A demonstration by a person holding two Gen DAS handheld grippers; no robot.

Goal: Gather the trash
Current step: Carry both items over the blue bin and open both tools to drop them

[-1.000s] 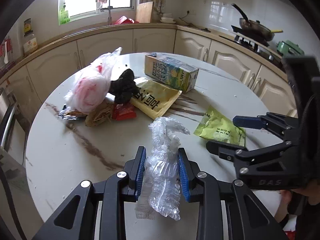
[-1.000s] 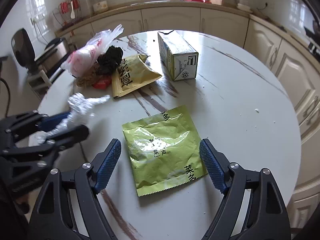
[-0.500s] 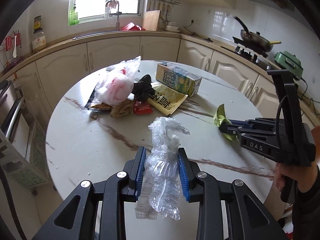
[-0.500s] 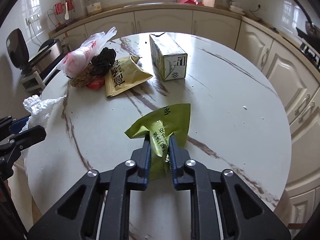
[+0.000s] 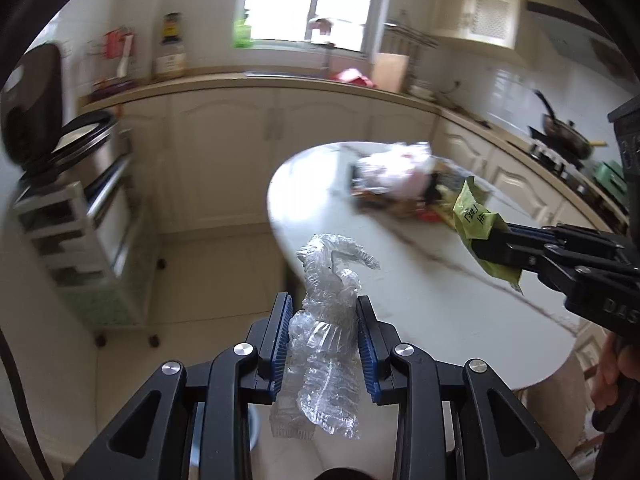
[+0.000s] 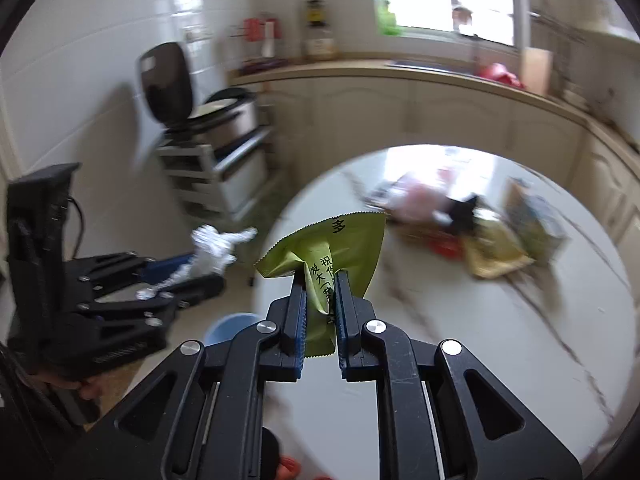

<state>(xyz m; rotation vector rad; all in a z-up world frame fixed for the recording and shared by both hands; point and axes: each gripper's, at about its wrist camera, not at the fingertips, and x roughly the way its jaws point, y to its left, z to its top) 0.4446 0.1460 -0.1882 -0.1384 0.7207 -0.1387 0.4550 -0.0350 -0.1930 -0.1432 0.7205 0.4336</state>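
Two grippers each carry one piece of trash: the left gripper [image 5: 323, 344] is clamped on a crumpled clear plastic wrapper [image 5: 326, 332] held off the table edge above the tiled floor, and the right gripper [image 6: 320, 312] pinches a green snack packet [image 6: 326, 254] above the round marble table [image 6: 500, 340]. Below the left one, a blue bin [image 6: 226, 326] peeks out. Farther back on the table lies blurred leftover litter [image 6: 452, 224]

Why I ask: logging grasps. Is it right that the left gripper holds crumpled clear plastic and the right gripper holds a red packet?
Not quite. The right gripper is shut on a green packet, as the right wrist view shows. The left gripper does hold crumpled clear plastic.
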